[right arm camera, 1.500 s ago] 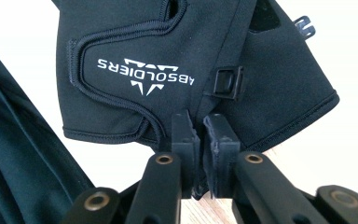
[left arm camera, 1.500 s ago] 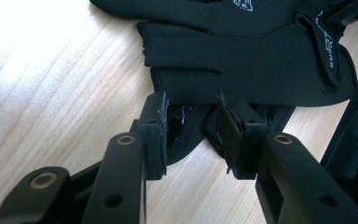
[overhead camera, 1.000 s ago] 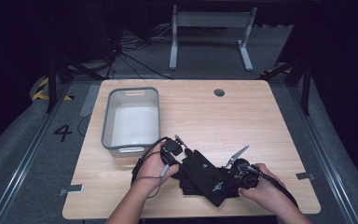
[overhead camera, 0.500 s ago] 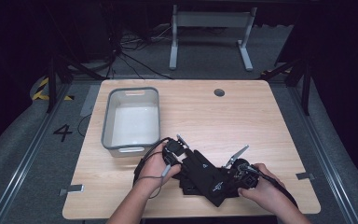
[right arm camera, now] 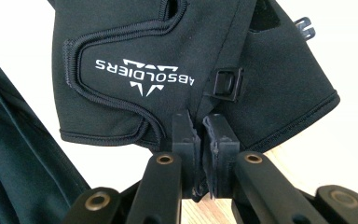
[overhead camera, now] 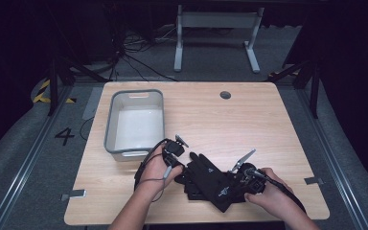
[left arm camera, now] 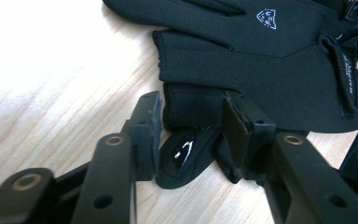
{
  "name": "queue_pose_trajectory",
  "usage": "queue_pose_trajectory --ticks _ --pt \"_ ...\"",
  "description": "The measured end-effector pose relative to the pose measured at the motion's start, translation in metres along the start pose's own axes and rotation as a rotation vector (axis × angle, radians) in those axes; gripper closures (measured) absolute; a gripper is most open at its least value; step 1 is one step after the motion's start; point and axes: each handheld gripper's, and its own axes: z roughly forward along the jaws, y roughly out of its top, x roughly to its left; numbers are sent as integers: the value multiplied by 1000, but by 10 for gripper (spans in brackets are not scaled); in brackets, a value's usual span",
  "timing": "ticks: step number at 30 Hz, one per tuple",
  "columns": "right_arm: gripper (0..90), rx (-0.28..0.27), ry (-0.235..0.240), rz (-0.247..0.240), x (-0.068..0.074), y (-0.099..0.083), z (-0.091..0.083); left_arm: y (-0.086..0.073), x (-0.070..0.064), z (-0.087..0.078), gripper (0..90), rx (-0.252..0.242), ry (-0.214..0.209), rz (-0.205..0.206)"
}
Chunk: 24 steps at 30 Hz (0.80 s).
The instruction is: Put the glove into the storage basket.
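Note:
Two black gloves [overhead camera: 210, 181] lie stacked on the wooden table [overhead camera: 249, 124], near its front edge. My left gripper [overhead camera: 182, 168] sits at their finger end. In the left gripper view it [left arm camera: 192, 135] stands open, with a glove fingertip [left arm camera: 182, 156] lying between its pads and the glove body [left arm camera: 261, 70] just beyond. My right gripper [overhead camera: 239, 184] is at the cuff end. In the right gripper view it [right arm camera: 201, 135] is shut on the cuff edge of the glove [right arm camera: 144, 56] marked ABSOLDIERS. A small buckle [right arm camera: 226, 84] shows beside the pinch.
A grey plastic bin [overhead camera: 109, 129] with nothing in it stands at the left of the table, just behind my left hand. A round cable hole [overhead camera: 225, 95] is at the table's back edge. Metal stand legs [overhead camera: 215, 28] are on the floor beyond.
My left gripper has shifted a little at the gloves' finger end. The right gripper and the gloves have stayed where they were.

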Motion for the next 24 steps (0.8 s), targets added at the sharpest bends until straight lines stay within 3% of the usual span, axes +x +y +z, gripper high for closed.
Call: queue_pose_trajectory --ticks 9,14,16,19,24 --pt "839 -2 -5 2 1 0 0 1 0 8 565 25 -34 -5" --pt "840 -1 -9 -1 1 0 0 2 -2 4 691 25 -1 3" --pt "840 -2 -9 -2 1 0 0 2 -2 4 718 20 4 5" --pt "841 1 -13 -3 2 1 0 2 -4 0 834 -6 -2 6" --pt "844 2 -18 -1 3 1 0 3 -11 -4 872 -11 8 28"
